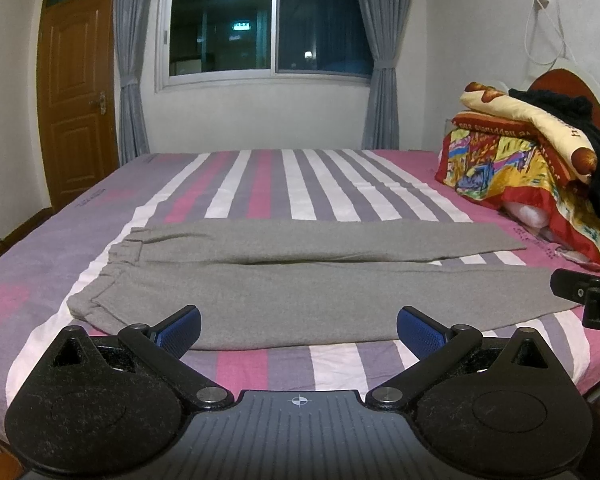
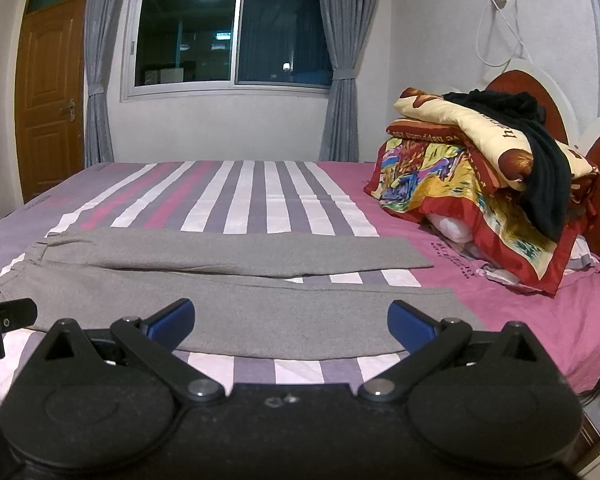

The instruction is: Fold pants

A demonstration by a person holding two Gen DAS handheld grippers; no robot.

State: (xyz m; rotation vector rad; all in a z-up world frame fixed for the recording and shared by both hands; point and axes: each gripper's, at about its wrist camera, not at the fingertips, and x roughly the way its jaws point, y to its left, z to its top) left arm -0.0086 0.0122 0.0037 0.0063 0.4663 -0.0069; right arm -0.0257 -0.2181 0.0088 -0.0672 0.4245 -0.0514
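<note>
Both tongs, left point(image 1: 299, 330) and right point(image 2: 291, 326), gape apart and empty at the bed's point(image 1: 240, 364) near edge, just before grey pants point(image 1: 300, 280) lying flat, waistband left, with bedding point(image 1: 520, 168) piled beyond.

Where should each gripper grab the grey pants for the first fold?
Probably the near leg's front edge. The grey pants lie flat across the bed, waistband left, hems right, legs slightly apart. Left gripper pinches the near edge by the waistband; right gripper pinches it by the near hem. Come in low from the bedside. Both are open.
</note>
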